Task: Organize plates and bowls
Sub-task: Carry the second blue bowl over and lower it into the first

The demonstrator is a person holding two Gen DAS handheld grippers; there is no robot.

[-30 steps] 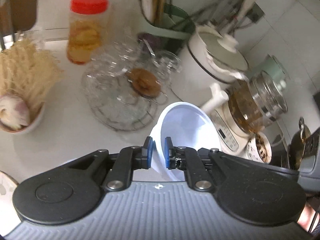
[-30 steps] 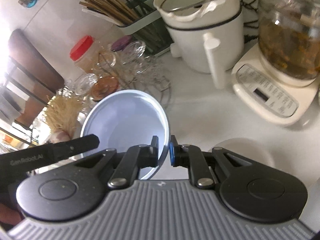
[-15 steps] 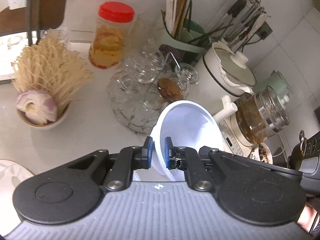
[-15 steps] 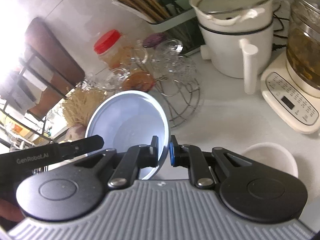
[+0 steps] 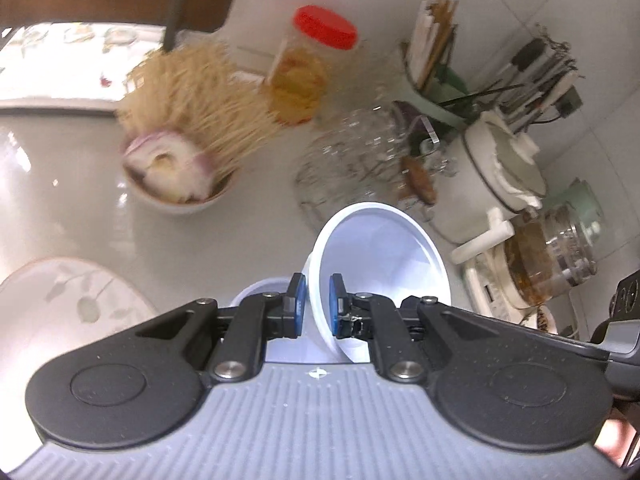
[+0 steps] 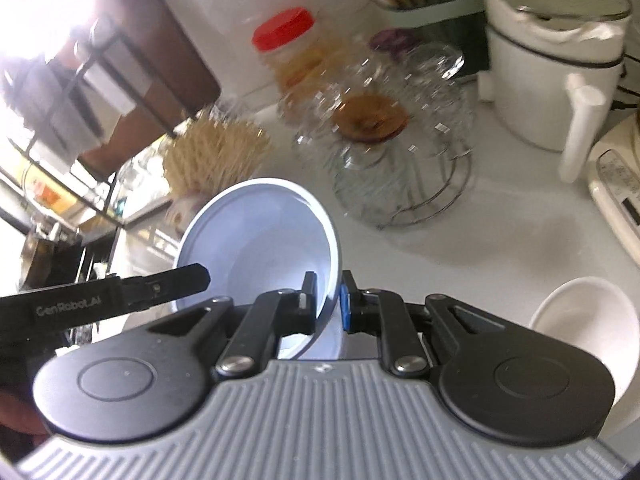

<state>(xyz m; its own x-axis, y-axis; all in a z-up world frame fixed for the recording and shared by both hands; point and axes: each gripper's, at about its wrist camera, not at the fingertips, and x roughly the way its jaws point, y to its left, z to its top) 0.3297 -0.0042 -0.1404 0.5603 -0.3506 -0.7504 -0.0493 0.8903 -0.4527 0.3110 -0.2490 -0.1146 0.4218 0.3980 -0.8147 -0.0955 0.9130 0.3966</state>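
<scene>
My left gripper (image 5: 316, 306) is shut on the rim of a white bowl (image 5: 384, 264), held tilted above the white counter. My right gripper (image 6: 328, 306) is shut on the rim of a pale blue-white bowl (image 6: 256, 240), also tilted and lifted. The left gripper's black finger (image 6: 160, 284) shows at the left of the right wrist view, next to that bowl. Another white bowl (image 6: 588, 320) sits on the counter at the lower right. A leaf-patterned plate (image 5: 68, 312) lies at the lower left. The edge of another pale dish (image 5: 260, 290) shows just below the left gripper.
A bowl of dry noodles and onion (image 5: 180, 160), a red-lidded jar (image 5: 304, 72), a wire rack of glass cups (image 5: 360, 160), a utensil holder (image 5: 448, 76), a white electric pot (image 6: 556, 60) and a glass kettle (image 5: 548, 256) crowd the back of the counter.
Both grippers have pulled back and to the left with their bowls. The noodle bowl and the leaf plate have come further into the left view; the white bowl on the counter shows more.
</scene>
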